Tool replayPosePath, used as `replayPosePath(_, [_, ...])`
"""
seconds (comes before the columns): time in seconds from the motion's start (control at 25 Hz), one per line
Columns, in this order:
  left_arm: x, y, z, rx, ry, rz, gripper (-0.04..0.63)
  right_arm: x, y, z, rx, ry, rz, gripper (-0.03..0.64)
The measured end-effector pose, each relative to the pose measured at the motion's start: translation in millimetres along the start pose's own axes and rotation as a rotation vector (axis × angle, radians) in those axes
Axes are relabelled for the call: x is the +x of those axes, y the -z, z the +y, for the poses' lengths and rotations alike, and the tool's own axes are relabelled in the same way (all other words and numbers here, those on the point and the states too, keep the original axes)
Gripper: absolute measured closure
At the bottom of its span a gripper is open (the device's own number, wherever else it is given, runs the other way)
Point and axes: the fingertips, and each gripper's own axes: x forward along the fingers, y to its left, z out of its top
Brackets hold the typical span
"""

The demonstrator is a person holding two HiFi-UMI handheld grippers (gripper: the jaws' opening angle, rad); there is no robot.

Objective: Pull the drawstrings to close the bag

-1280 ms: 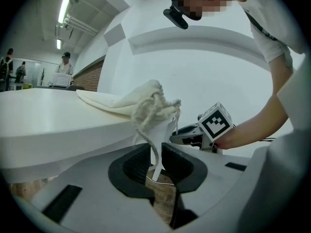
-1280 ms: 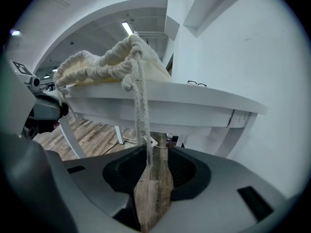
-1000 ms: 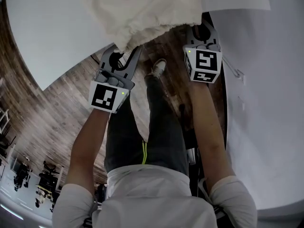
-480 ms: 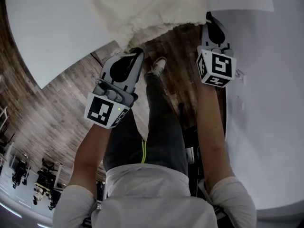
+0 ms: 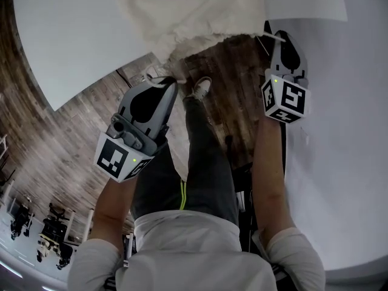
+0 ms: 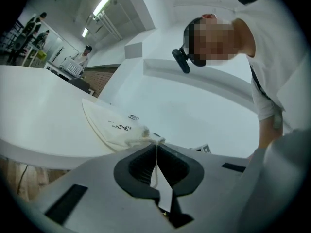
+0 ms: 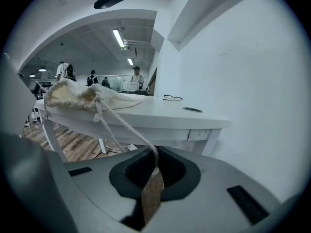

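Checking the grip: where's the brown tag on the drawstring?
Right gripper view, bottom centre: the brown tag is clamped in the right gripper, below the drawstring.

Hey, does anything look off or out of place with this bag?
Nothing damaged or spilled. Only oddity: the bag has its gathered mouth overhanging the table edge. The left gripper is shut on the left drawstring, the right gripper on the right drawstring, which carries a brown tag.
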Motion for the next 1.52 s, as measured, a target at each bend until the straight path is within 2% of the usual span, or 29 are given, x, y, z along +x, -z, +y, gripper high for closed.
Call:
replayPosePath(0.12, [-5.9,-30.1,-4.5,-0.051,0.032,-0.076,0.572,-8.1,-5.5,-9.1,-0.02,0.021,-0.001,0.572])
replayPosePath(0.2, [-8.0,-47.2,-13.2,-0.101,0.086,-0.12,0.574,-12.3,-9.9,-12.2,-0.04,0.028,-0.001,0.572])
replayPosePath(0.32, [-8.8,-68.4,-29.9,-0.22,0.218,-0.183,0.574,-16.9,-18.2,-16.1,-0.054,0.035,-0.007,0.572])
replayPosePath(0.4, [-7.9,-77.1,-41.4,-0.265,0.314,-0.205,0.574,-18.7,-22.1,-19.0,-0.062,0.039,-0.007,0.572])
replayPosePath(0.52, [-10.3,-84.6,-53.0,-0.279,0.41,-0.204,0.574,-24.1,-27.3,-22.7,-0.071,0.053,-0.001,0.572])
replayPosePath(0.64, [-15.7,-97.5,-54.2,-0.244,0.406,-0.206,0.574,-33.6,-43.2,-27.6,-0.083,0.07,-0.005,0.572])
replayPosePath(0.84, [-30.3,-133.4,-42.9,-0.235,0.333,-0.243,0.574,-53.8,-81.4,-37.1,-0.099,0.1,-0.023,0.572])
replayPosePath(0.92, [-32.8,-149.7,-38.2,-0.186,0.285,-0.237,0.574,-58.7,-103.3,-41.5,-0.108,0.112,-0.04,0.572])
replayPosePath(1.04, [-32.9,-164.0,-25.6,-0.02,0.125,-0.143,0.574,-70.5,-144.3,-45.3,-0.126,0.134,-0.076,0.572])
replayPosePath(1.2, [-45.4,-162.7,5.4,0.248,-0.199,0.062,0.575,-94.5,-199.7,-37.5,-0.148,0.153,-0.147,0.572])
replayPosePath(1.28, [-57.5,-164.4,21.5,0.377,-0.329,0.133,0.575,-105.3,-224.7,-32.0,-0.152,0.16,-0.183,0.572])
replayPosePath(1.4, [-72.3,-173.3,40.9,0.554,-0.454,0.191,0.575,-117.2,-256.9,-25.5,-0.16,0.166,-0.226,0.572])
replayPosePath(1.52, [-84.5,-177.3,48.9,0.612,-0.539,0.194,0.575,-132.1,-272.9,-26.0,-0.174,0.167,-0.256,0.572])
